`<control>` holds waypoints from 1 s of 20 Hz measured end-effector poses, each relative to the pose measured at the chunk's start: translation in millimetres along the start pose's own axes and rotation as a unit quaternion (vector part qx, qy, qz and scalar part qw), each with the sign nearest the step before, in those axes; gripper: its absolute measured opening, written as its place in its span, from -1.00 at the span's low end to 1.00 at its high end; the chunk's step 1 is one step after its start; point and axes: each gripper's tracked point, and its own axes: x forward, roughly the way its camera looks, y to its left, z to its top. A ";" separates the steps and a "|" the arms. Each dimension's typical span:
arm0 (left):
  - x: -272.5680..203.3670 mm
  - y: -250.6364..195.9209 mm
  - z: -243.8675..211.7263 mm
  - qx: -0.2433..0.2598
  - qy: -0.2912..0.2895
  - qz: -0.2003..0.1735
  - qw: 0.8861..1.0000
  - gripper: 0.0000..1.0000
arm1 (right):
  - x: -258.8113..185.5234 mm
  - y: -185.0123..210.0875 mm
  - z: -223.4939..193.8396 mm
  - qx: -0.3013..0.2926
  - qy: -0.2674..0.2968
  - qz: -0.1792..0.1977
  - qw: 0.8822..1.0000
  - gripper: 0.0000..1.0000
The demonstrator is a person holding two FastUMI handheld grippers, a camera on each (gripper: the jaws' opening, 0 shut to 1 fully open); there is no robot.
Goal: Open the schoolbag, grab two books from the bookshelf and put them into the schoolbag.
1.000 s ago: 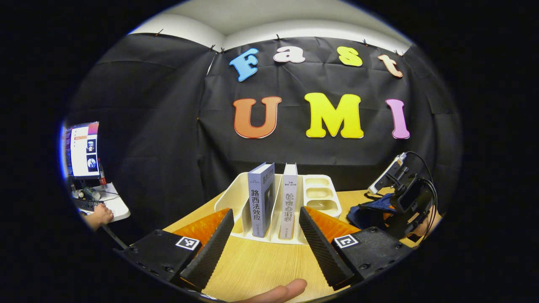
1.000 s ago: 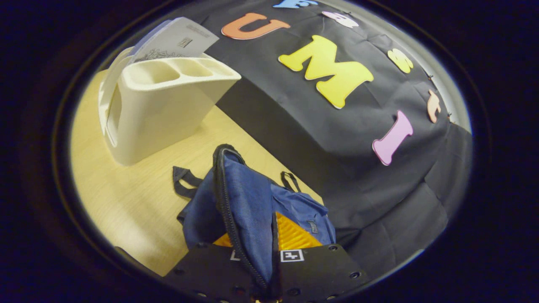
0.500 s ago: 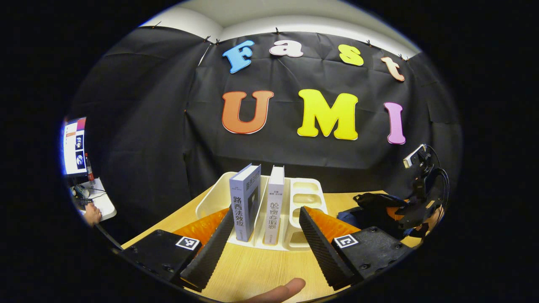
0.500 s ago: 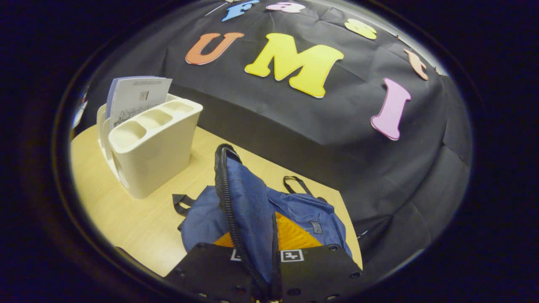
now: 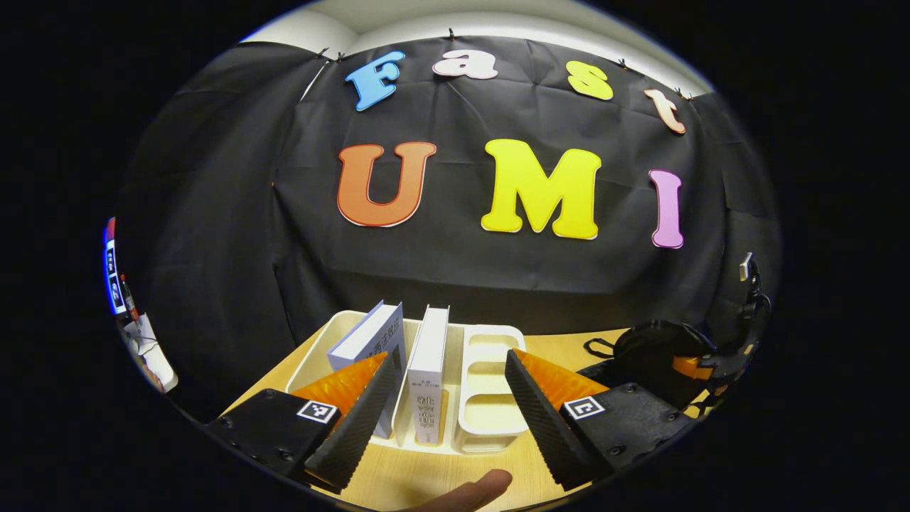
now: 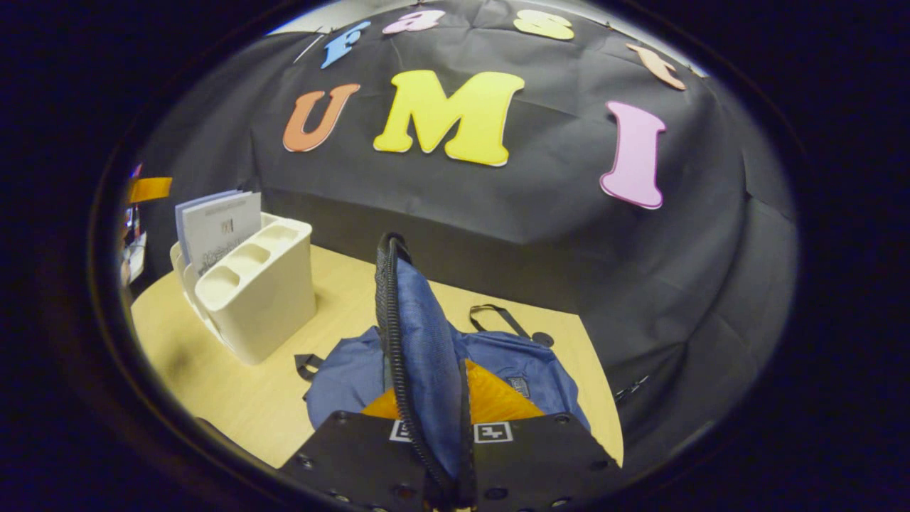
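Note:
Two books stand upright in a white bookshelf rack (image 5: pixel 490 398): a grey-blue book (image 5: pixel 366 338) and a white book (image 5: pixel 429 355). My left gripper (image 5: pixel 448 416) is open just above and in front of them. Its left finger overlaps the grey-blue book, and the white book stands in the gap. The blue schoolbag (image 6: pixel 426 334) lies on the wooden table (image 6: pixel 213 384). My right gripper (image 6: pixel 455 462) is shut on the bag's zipped flap edge and holds it up. In the left gripper view, the schoolbag (image 5: pixel 654 352) and the right gripper (image 5: pixel 736 341) sit at the far right.
The rack (image 6: pixel 259 291) with both books (image 6: pixel 217 227) stands left of the bag. Its side compartments hold nothing. A person's fingertip (image 5: pixel 469 491) shows at the bottom edge. A monitor (image 5: pixel 112 267) glows at the far left. Black cloth walls close off the table's back.
My left gripper has moved in closer and higher over the rack, so the books now sit between its fingers. My right gripper has raised the bag's flap and swung its view to the right.

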 end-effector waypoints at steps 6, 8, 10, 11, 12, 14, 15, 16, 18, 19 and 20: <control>63.6 -2.9 15.9 0.014 0.065 -0.005 0.998 0.98 | -6.6 -28.7 4.6 0.039 -0.013 0.030 0.999 -0.92; 83.6 -8.5 8.9 0.028 0.101 -0.013 0.994 0.98 | -7.1 -38.3 6.9 0.054 -0.019 0.037 0.998 -0.92; 101.5 -18.6 1.7 0.042 0.129 -0.032 0.990 0.98 | -10.3 -49.0 8.6 0.063 -0.028 0.038 0.997 -0.92; 109.6 -16.7 -1.3 0.048 0.142 -0.029 0.988 0.97 | -11.6 -52.6 6.8 0.066 -0.031 0.039 0.997 -0.92; 115.9 -8.5 -3.4 0.051 0.156 -0.008 0.986 0.97 | -15.3 -56.5 4.7 0.067 -0.033 0.040 0.996 -0.92; 123.3 6.4 -9.2 0.056 0.180 0.018 0.982 0.94 | -21.1 -64.7 1.4 0.069 -0.041 0.040 0.996 -0.92; 128.2 6.9 -10.6 0.055 0.187 0.018 0.981 0.94 | -24.2 -67.9 0.3 0.072 -0.045 0.041 0.996 -0.92; 131.4 5.3 -14.3 0.056 0.201 0.011 0.978 0.94 | -26.9 -71.2 -2.0 0.074 -0.047 0.042 0.995 -0.92; 137.6 8.3 -23.9 0.063 0.231 0.011 0.971 0.94 | -28.9 -75.4 -4.9 0.075 -0.051 0.044 0.995 -0.92; 138.9 10.9 -30.8 0.064 0.248 0.018 0.966 0.94 | -29.7 -76.5 -6.2 0.075 -0.052 0.045 0.995 -0.92; 140.6 10.7 -37.2 0.066 0.269 0.021 0.961 0.92 | -29.0 -75.4 -7.4 0.076 -0.055 0.048 0.994 -0.92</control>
